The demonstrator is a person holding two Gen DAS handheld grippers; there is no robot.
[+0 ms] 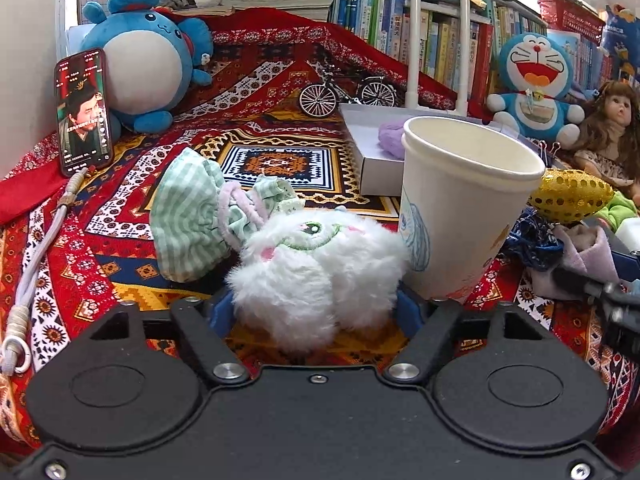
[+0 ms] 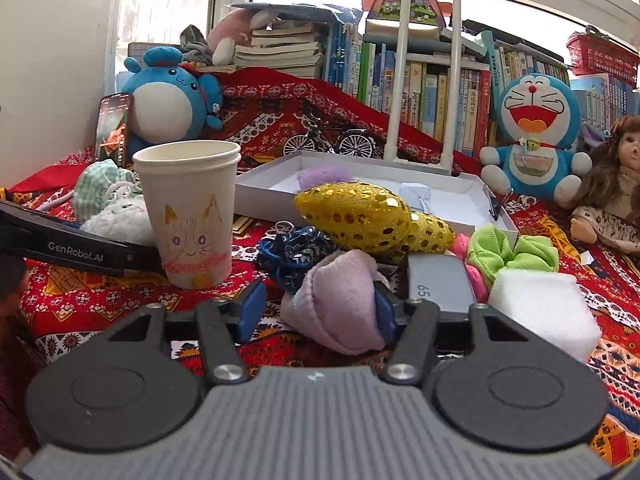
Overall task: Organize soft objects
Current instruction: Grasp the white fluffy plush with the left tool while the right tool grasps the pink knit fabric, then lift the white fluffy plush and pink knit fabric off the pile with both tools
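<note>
Between left claw (image 1: 316,308) pads: white plush (image 1: 316,272), squeezed | right claw (image 2: 316,308): half-closed around lilac pouch (image 2: 340,300)

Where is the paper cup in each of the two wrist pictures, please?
Left wrist view: the paper cup stands right of centre, just right of the white fluffy toy.
Right wrist view: the paper cup stands left of centre, its cat drawing facing the camera.
Shared landmark: the Doraemon plush, at the far right in both.
</note>
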